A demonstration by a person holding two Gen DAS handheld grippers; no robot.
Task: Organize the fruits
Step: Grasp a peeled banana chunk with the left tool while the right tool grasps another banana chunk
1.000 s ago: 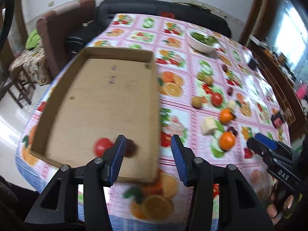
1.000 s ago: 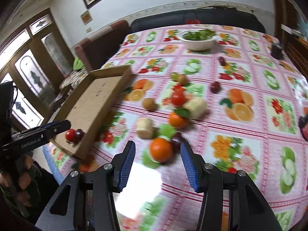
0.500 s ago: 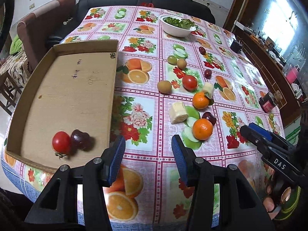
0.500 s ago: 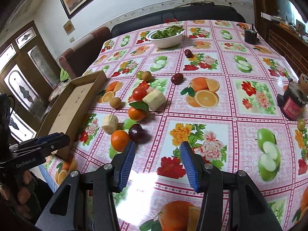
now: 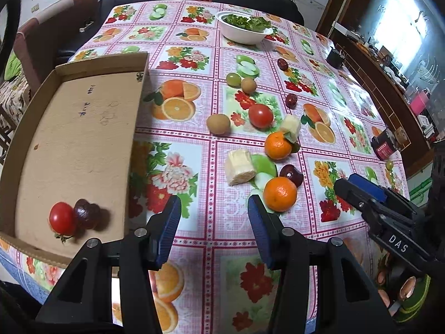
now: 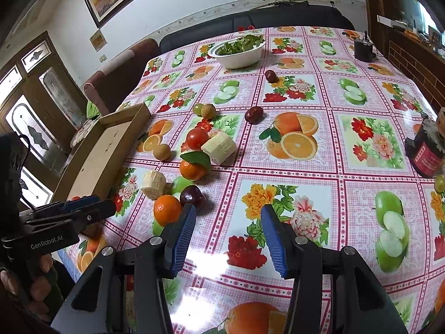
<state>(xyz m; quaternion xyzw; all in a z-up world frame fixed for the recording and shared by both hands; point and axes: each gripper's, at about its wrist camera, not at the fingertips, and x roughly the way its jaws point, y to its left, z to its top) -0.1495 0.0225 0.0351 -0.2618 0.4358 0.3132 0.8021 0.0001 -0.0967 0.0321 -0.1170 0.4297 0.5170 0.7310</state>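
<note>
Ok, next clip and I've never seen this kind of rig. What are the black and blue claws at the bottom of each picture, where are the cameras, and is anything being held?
There is no robot. A person holds a two-finger gripper in each hand, and a fisheye camera on each looks along its fingers. One picture is from the left gripper, the other from the right gripper; each also shows the other at its edge. Both stand open and hold nothing. On the flowered tablecloth lie loose fruits, including an orange, a tomato and a kiwi, plus a white bowl of greens. The cardboard tray already holds a small tomato and a dark fruit.
</note>
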